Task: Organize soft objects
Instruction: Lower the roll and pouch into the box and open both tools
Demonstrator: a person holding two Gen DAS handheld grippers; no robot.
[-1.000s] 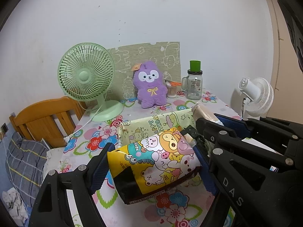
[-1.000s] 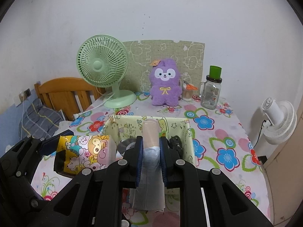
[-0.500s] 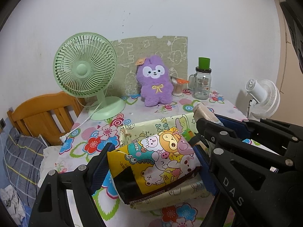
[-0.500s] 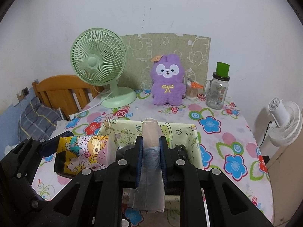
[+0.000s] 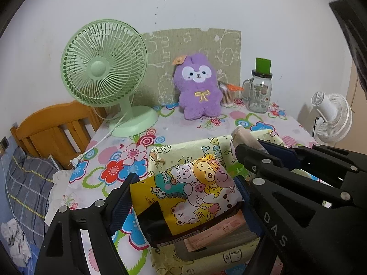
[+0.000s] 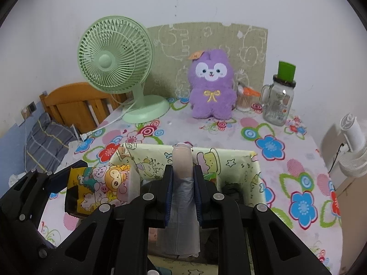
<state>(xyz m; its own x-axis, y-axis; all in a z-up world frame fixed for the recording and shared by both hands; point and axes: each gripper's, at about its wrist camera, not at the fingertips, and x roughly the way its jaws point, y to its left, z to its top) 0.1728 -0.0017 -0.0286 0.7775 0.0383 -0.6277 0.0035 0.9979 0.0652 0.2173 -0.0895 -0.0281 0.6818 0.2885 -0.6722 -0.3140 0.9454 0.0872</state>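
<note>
My left gripper (image 5: 183, 192) is shut on a yellow cartoon-print soft pack (image 5: 190, 194) and holds it over the left part of a pale green fabric bin (image 5: 183, 151). The pack also shows in the right wrist view (image 6: 101, 188). My right gripper (image 6: 183, 178) is shut on a beige roll wrapped in grey plastic (image 6: 182, 162), held over the bin (image 6: 229, 158). The right gripper and roll (image 5: 243, 137) show at the right of the left wrist view. Flat items lie inside the bin under the pack.
A purple plush rabbit (image 6: 212, 82), a green desk fan (image 6: 117, 61), a cotton-swab cup (image 6: 244, 98) and a glass jar with green lid (image 6: 278, 100) stand at the back of the flowered table (image 6: 286, 160). A wooden chair (image 6: 75, 105) is left, a white fan (image 6: 353, 146) right.
Both grippers have moved forward and lower with their loads, so the bin and the back objects look closer. Both grips are unchanged.
</note>
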